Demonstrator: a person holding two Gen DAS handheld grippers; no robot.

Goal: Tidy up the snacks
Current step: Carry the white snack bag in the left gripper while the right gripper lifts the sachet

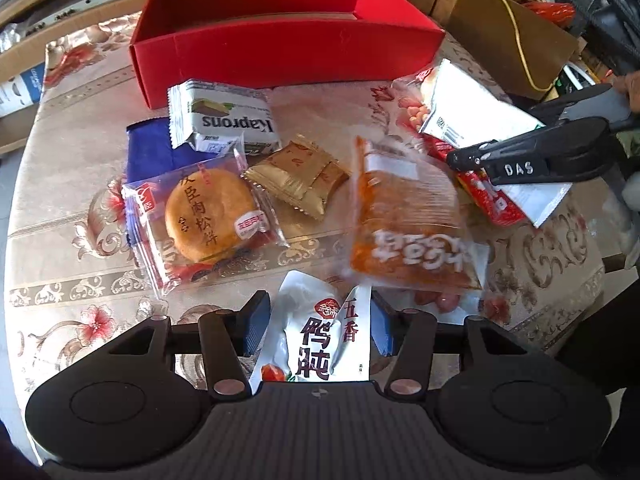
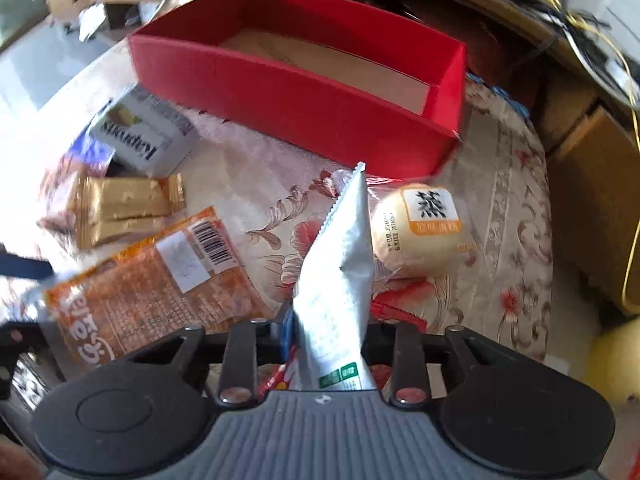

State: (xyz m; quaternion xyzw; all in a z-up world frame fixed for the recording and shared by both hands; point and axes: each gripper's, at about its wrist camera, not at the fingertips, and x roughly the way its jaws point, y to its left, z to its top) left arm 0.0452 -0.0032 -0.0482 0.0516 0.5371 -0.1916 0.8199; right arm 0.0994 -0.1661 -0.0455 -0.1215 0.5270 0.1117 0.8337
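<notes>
My left gripper (image 1: 316, 326) is shut on a white duck-snack pouch (image 1: 316, 344) with red and purple print, held low over the table. My right gripper (image 2: 326, 334) is shut on a silver-white packet (image 2: 340, 264) with a red front, lifted on edge; it also shows in the left wrist view (image 1: 480, 128). A red open box (image 1: 280, 40), empty inside, stands at the back (image 2: 304, 100). Loose snacks lie on the table: an orange tofu pack (image 1: 408, 224), a round pastry (image 1: 212, 212), a gold packet (image 1: 300, 176), a Kaprons wafer pack (image 1: 224, 120) and a pale bun (image 2: 424, 232).
The table has a floral cloth (image 1: 80, 208). A blue packet (image 1: 148, 152) lies under the pastry and wafer. Cardboard boxes (image 1: 512, 40) and yellow cable sit behind the table at the right. The table edge runs along the right in the right wrist view (image 2: 548, 240).
</notes>
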